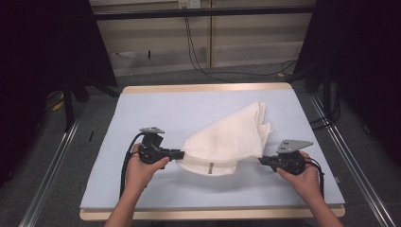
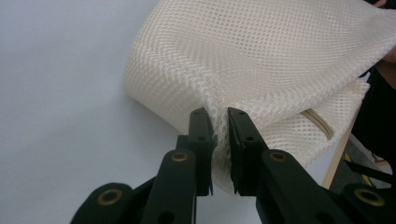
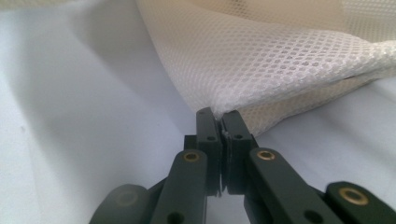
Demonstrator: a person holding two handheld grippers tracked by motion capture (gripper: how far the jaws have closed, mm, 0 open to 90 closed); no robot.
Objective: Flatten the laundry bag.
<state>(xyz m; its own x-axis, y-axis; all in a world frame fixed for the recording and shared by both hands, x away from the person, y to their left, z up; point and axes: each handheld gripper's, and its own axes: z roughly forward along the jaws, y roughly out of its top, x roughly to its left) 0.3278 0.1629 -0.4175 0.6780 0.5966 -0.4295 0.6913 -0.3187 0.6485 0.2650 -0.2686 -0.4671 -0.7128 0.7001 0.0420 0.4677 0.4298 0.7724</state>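
Observation:
A white mesh bag point(image 1: 227, 139) lies on the pale blue table mat point(image 1: 156, 109), its far corner reaching toward the back right. My left gripper point(image 1: 181, 154) is shut on the bag's near-left edge; in the left gripper view the mesh bag point(image 2: 261, 60) bunches between the jaws of my left gripper point(image 2: 219, 116). At the near-right corner my right gripper point(image 1: 260, 161) is shut on the mesh. In the right gripper view the jaws of my right gripper point(image 3: 219, 116) pinch a thin edge of the mesh bag point(image 3: 275, 60). A cream strap point(image 2: 320, 122) shows under the bag's edge.
A wooden table edge point(image 1: 208, 88) frames the mat. Black cables point(image 1: 203, 61) hang down the back wall to the floor. Metal rails point(image 1: 52, 165) run along both sides of the table, and dark curtains stand left and right.

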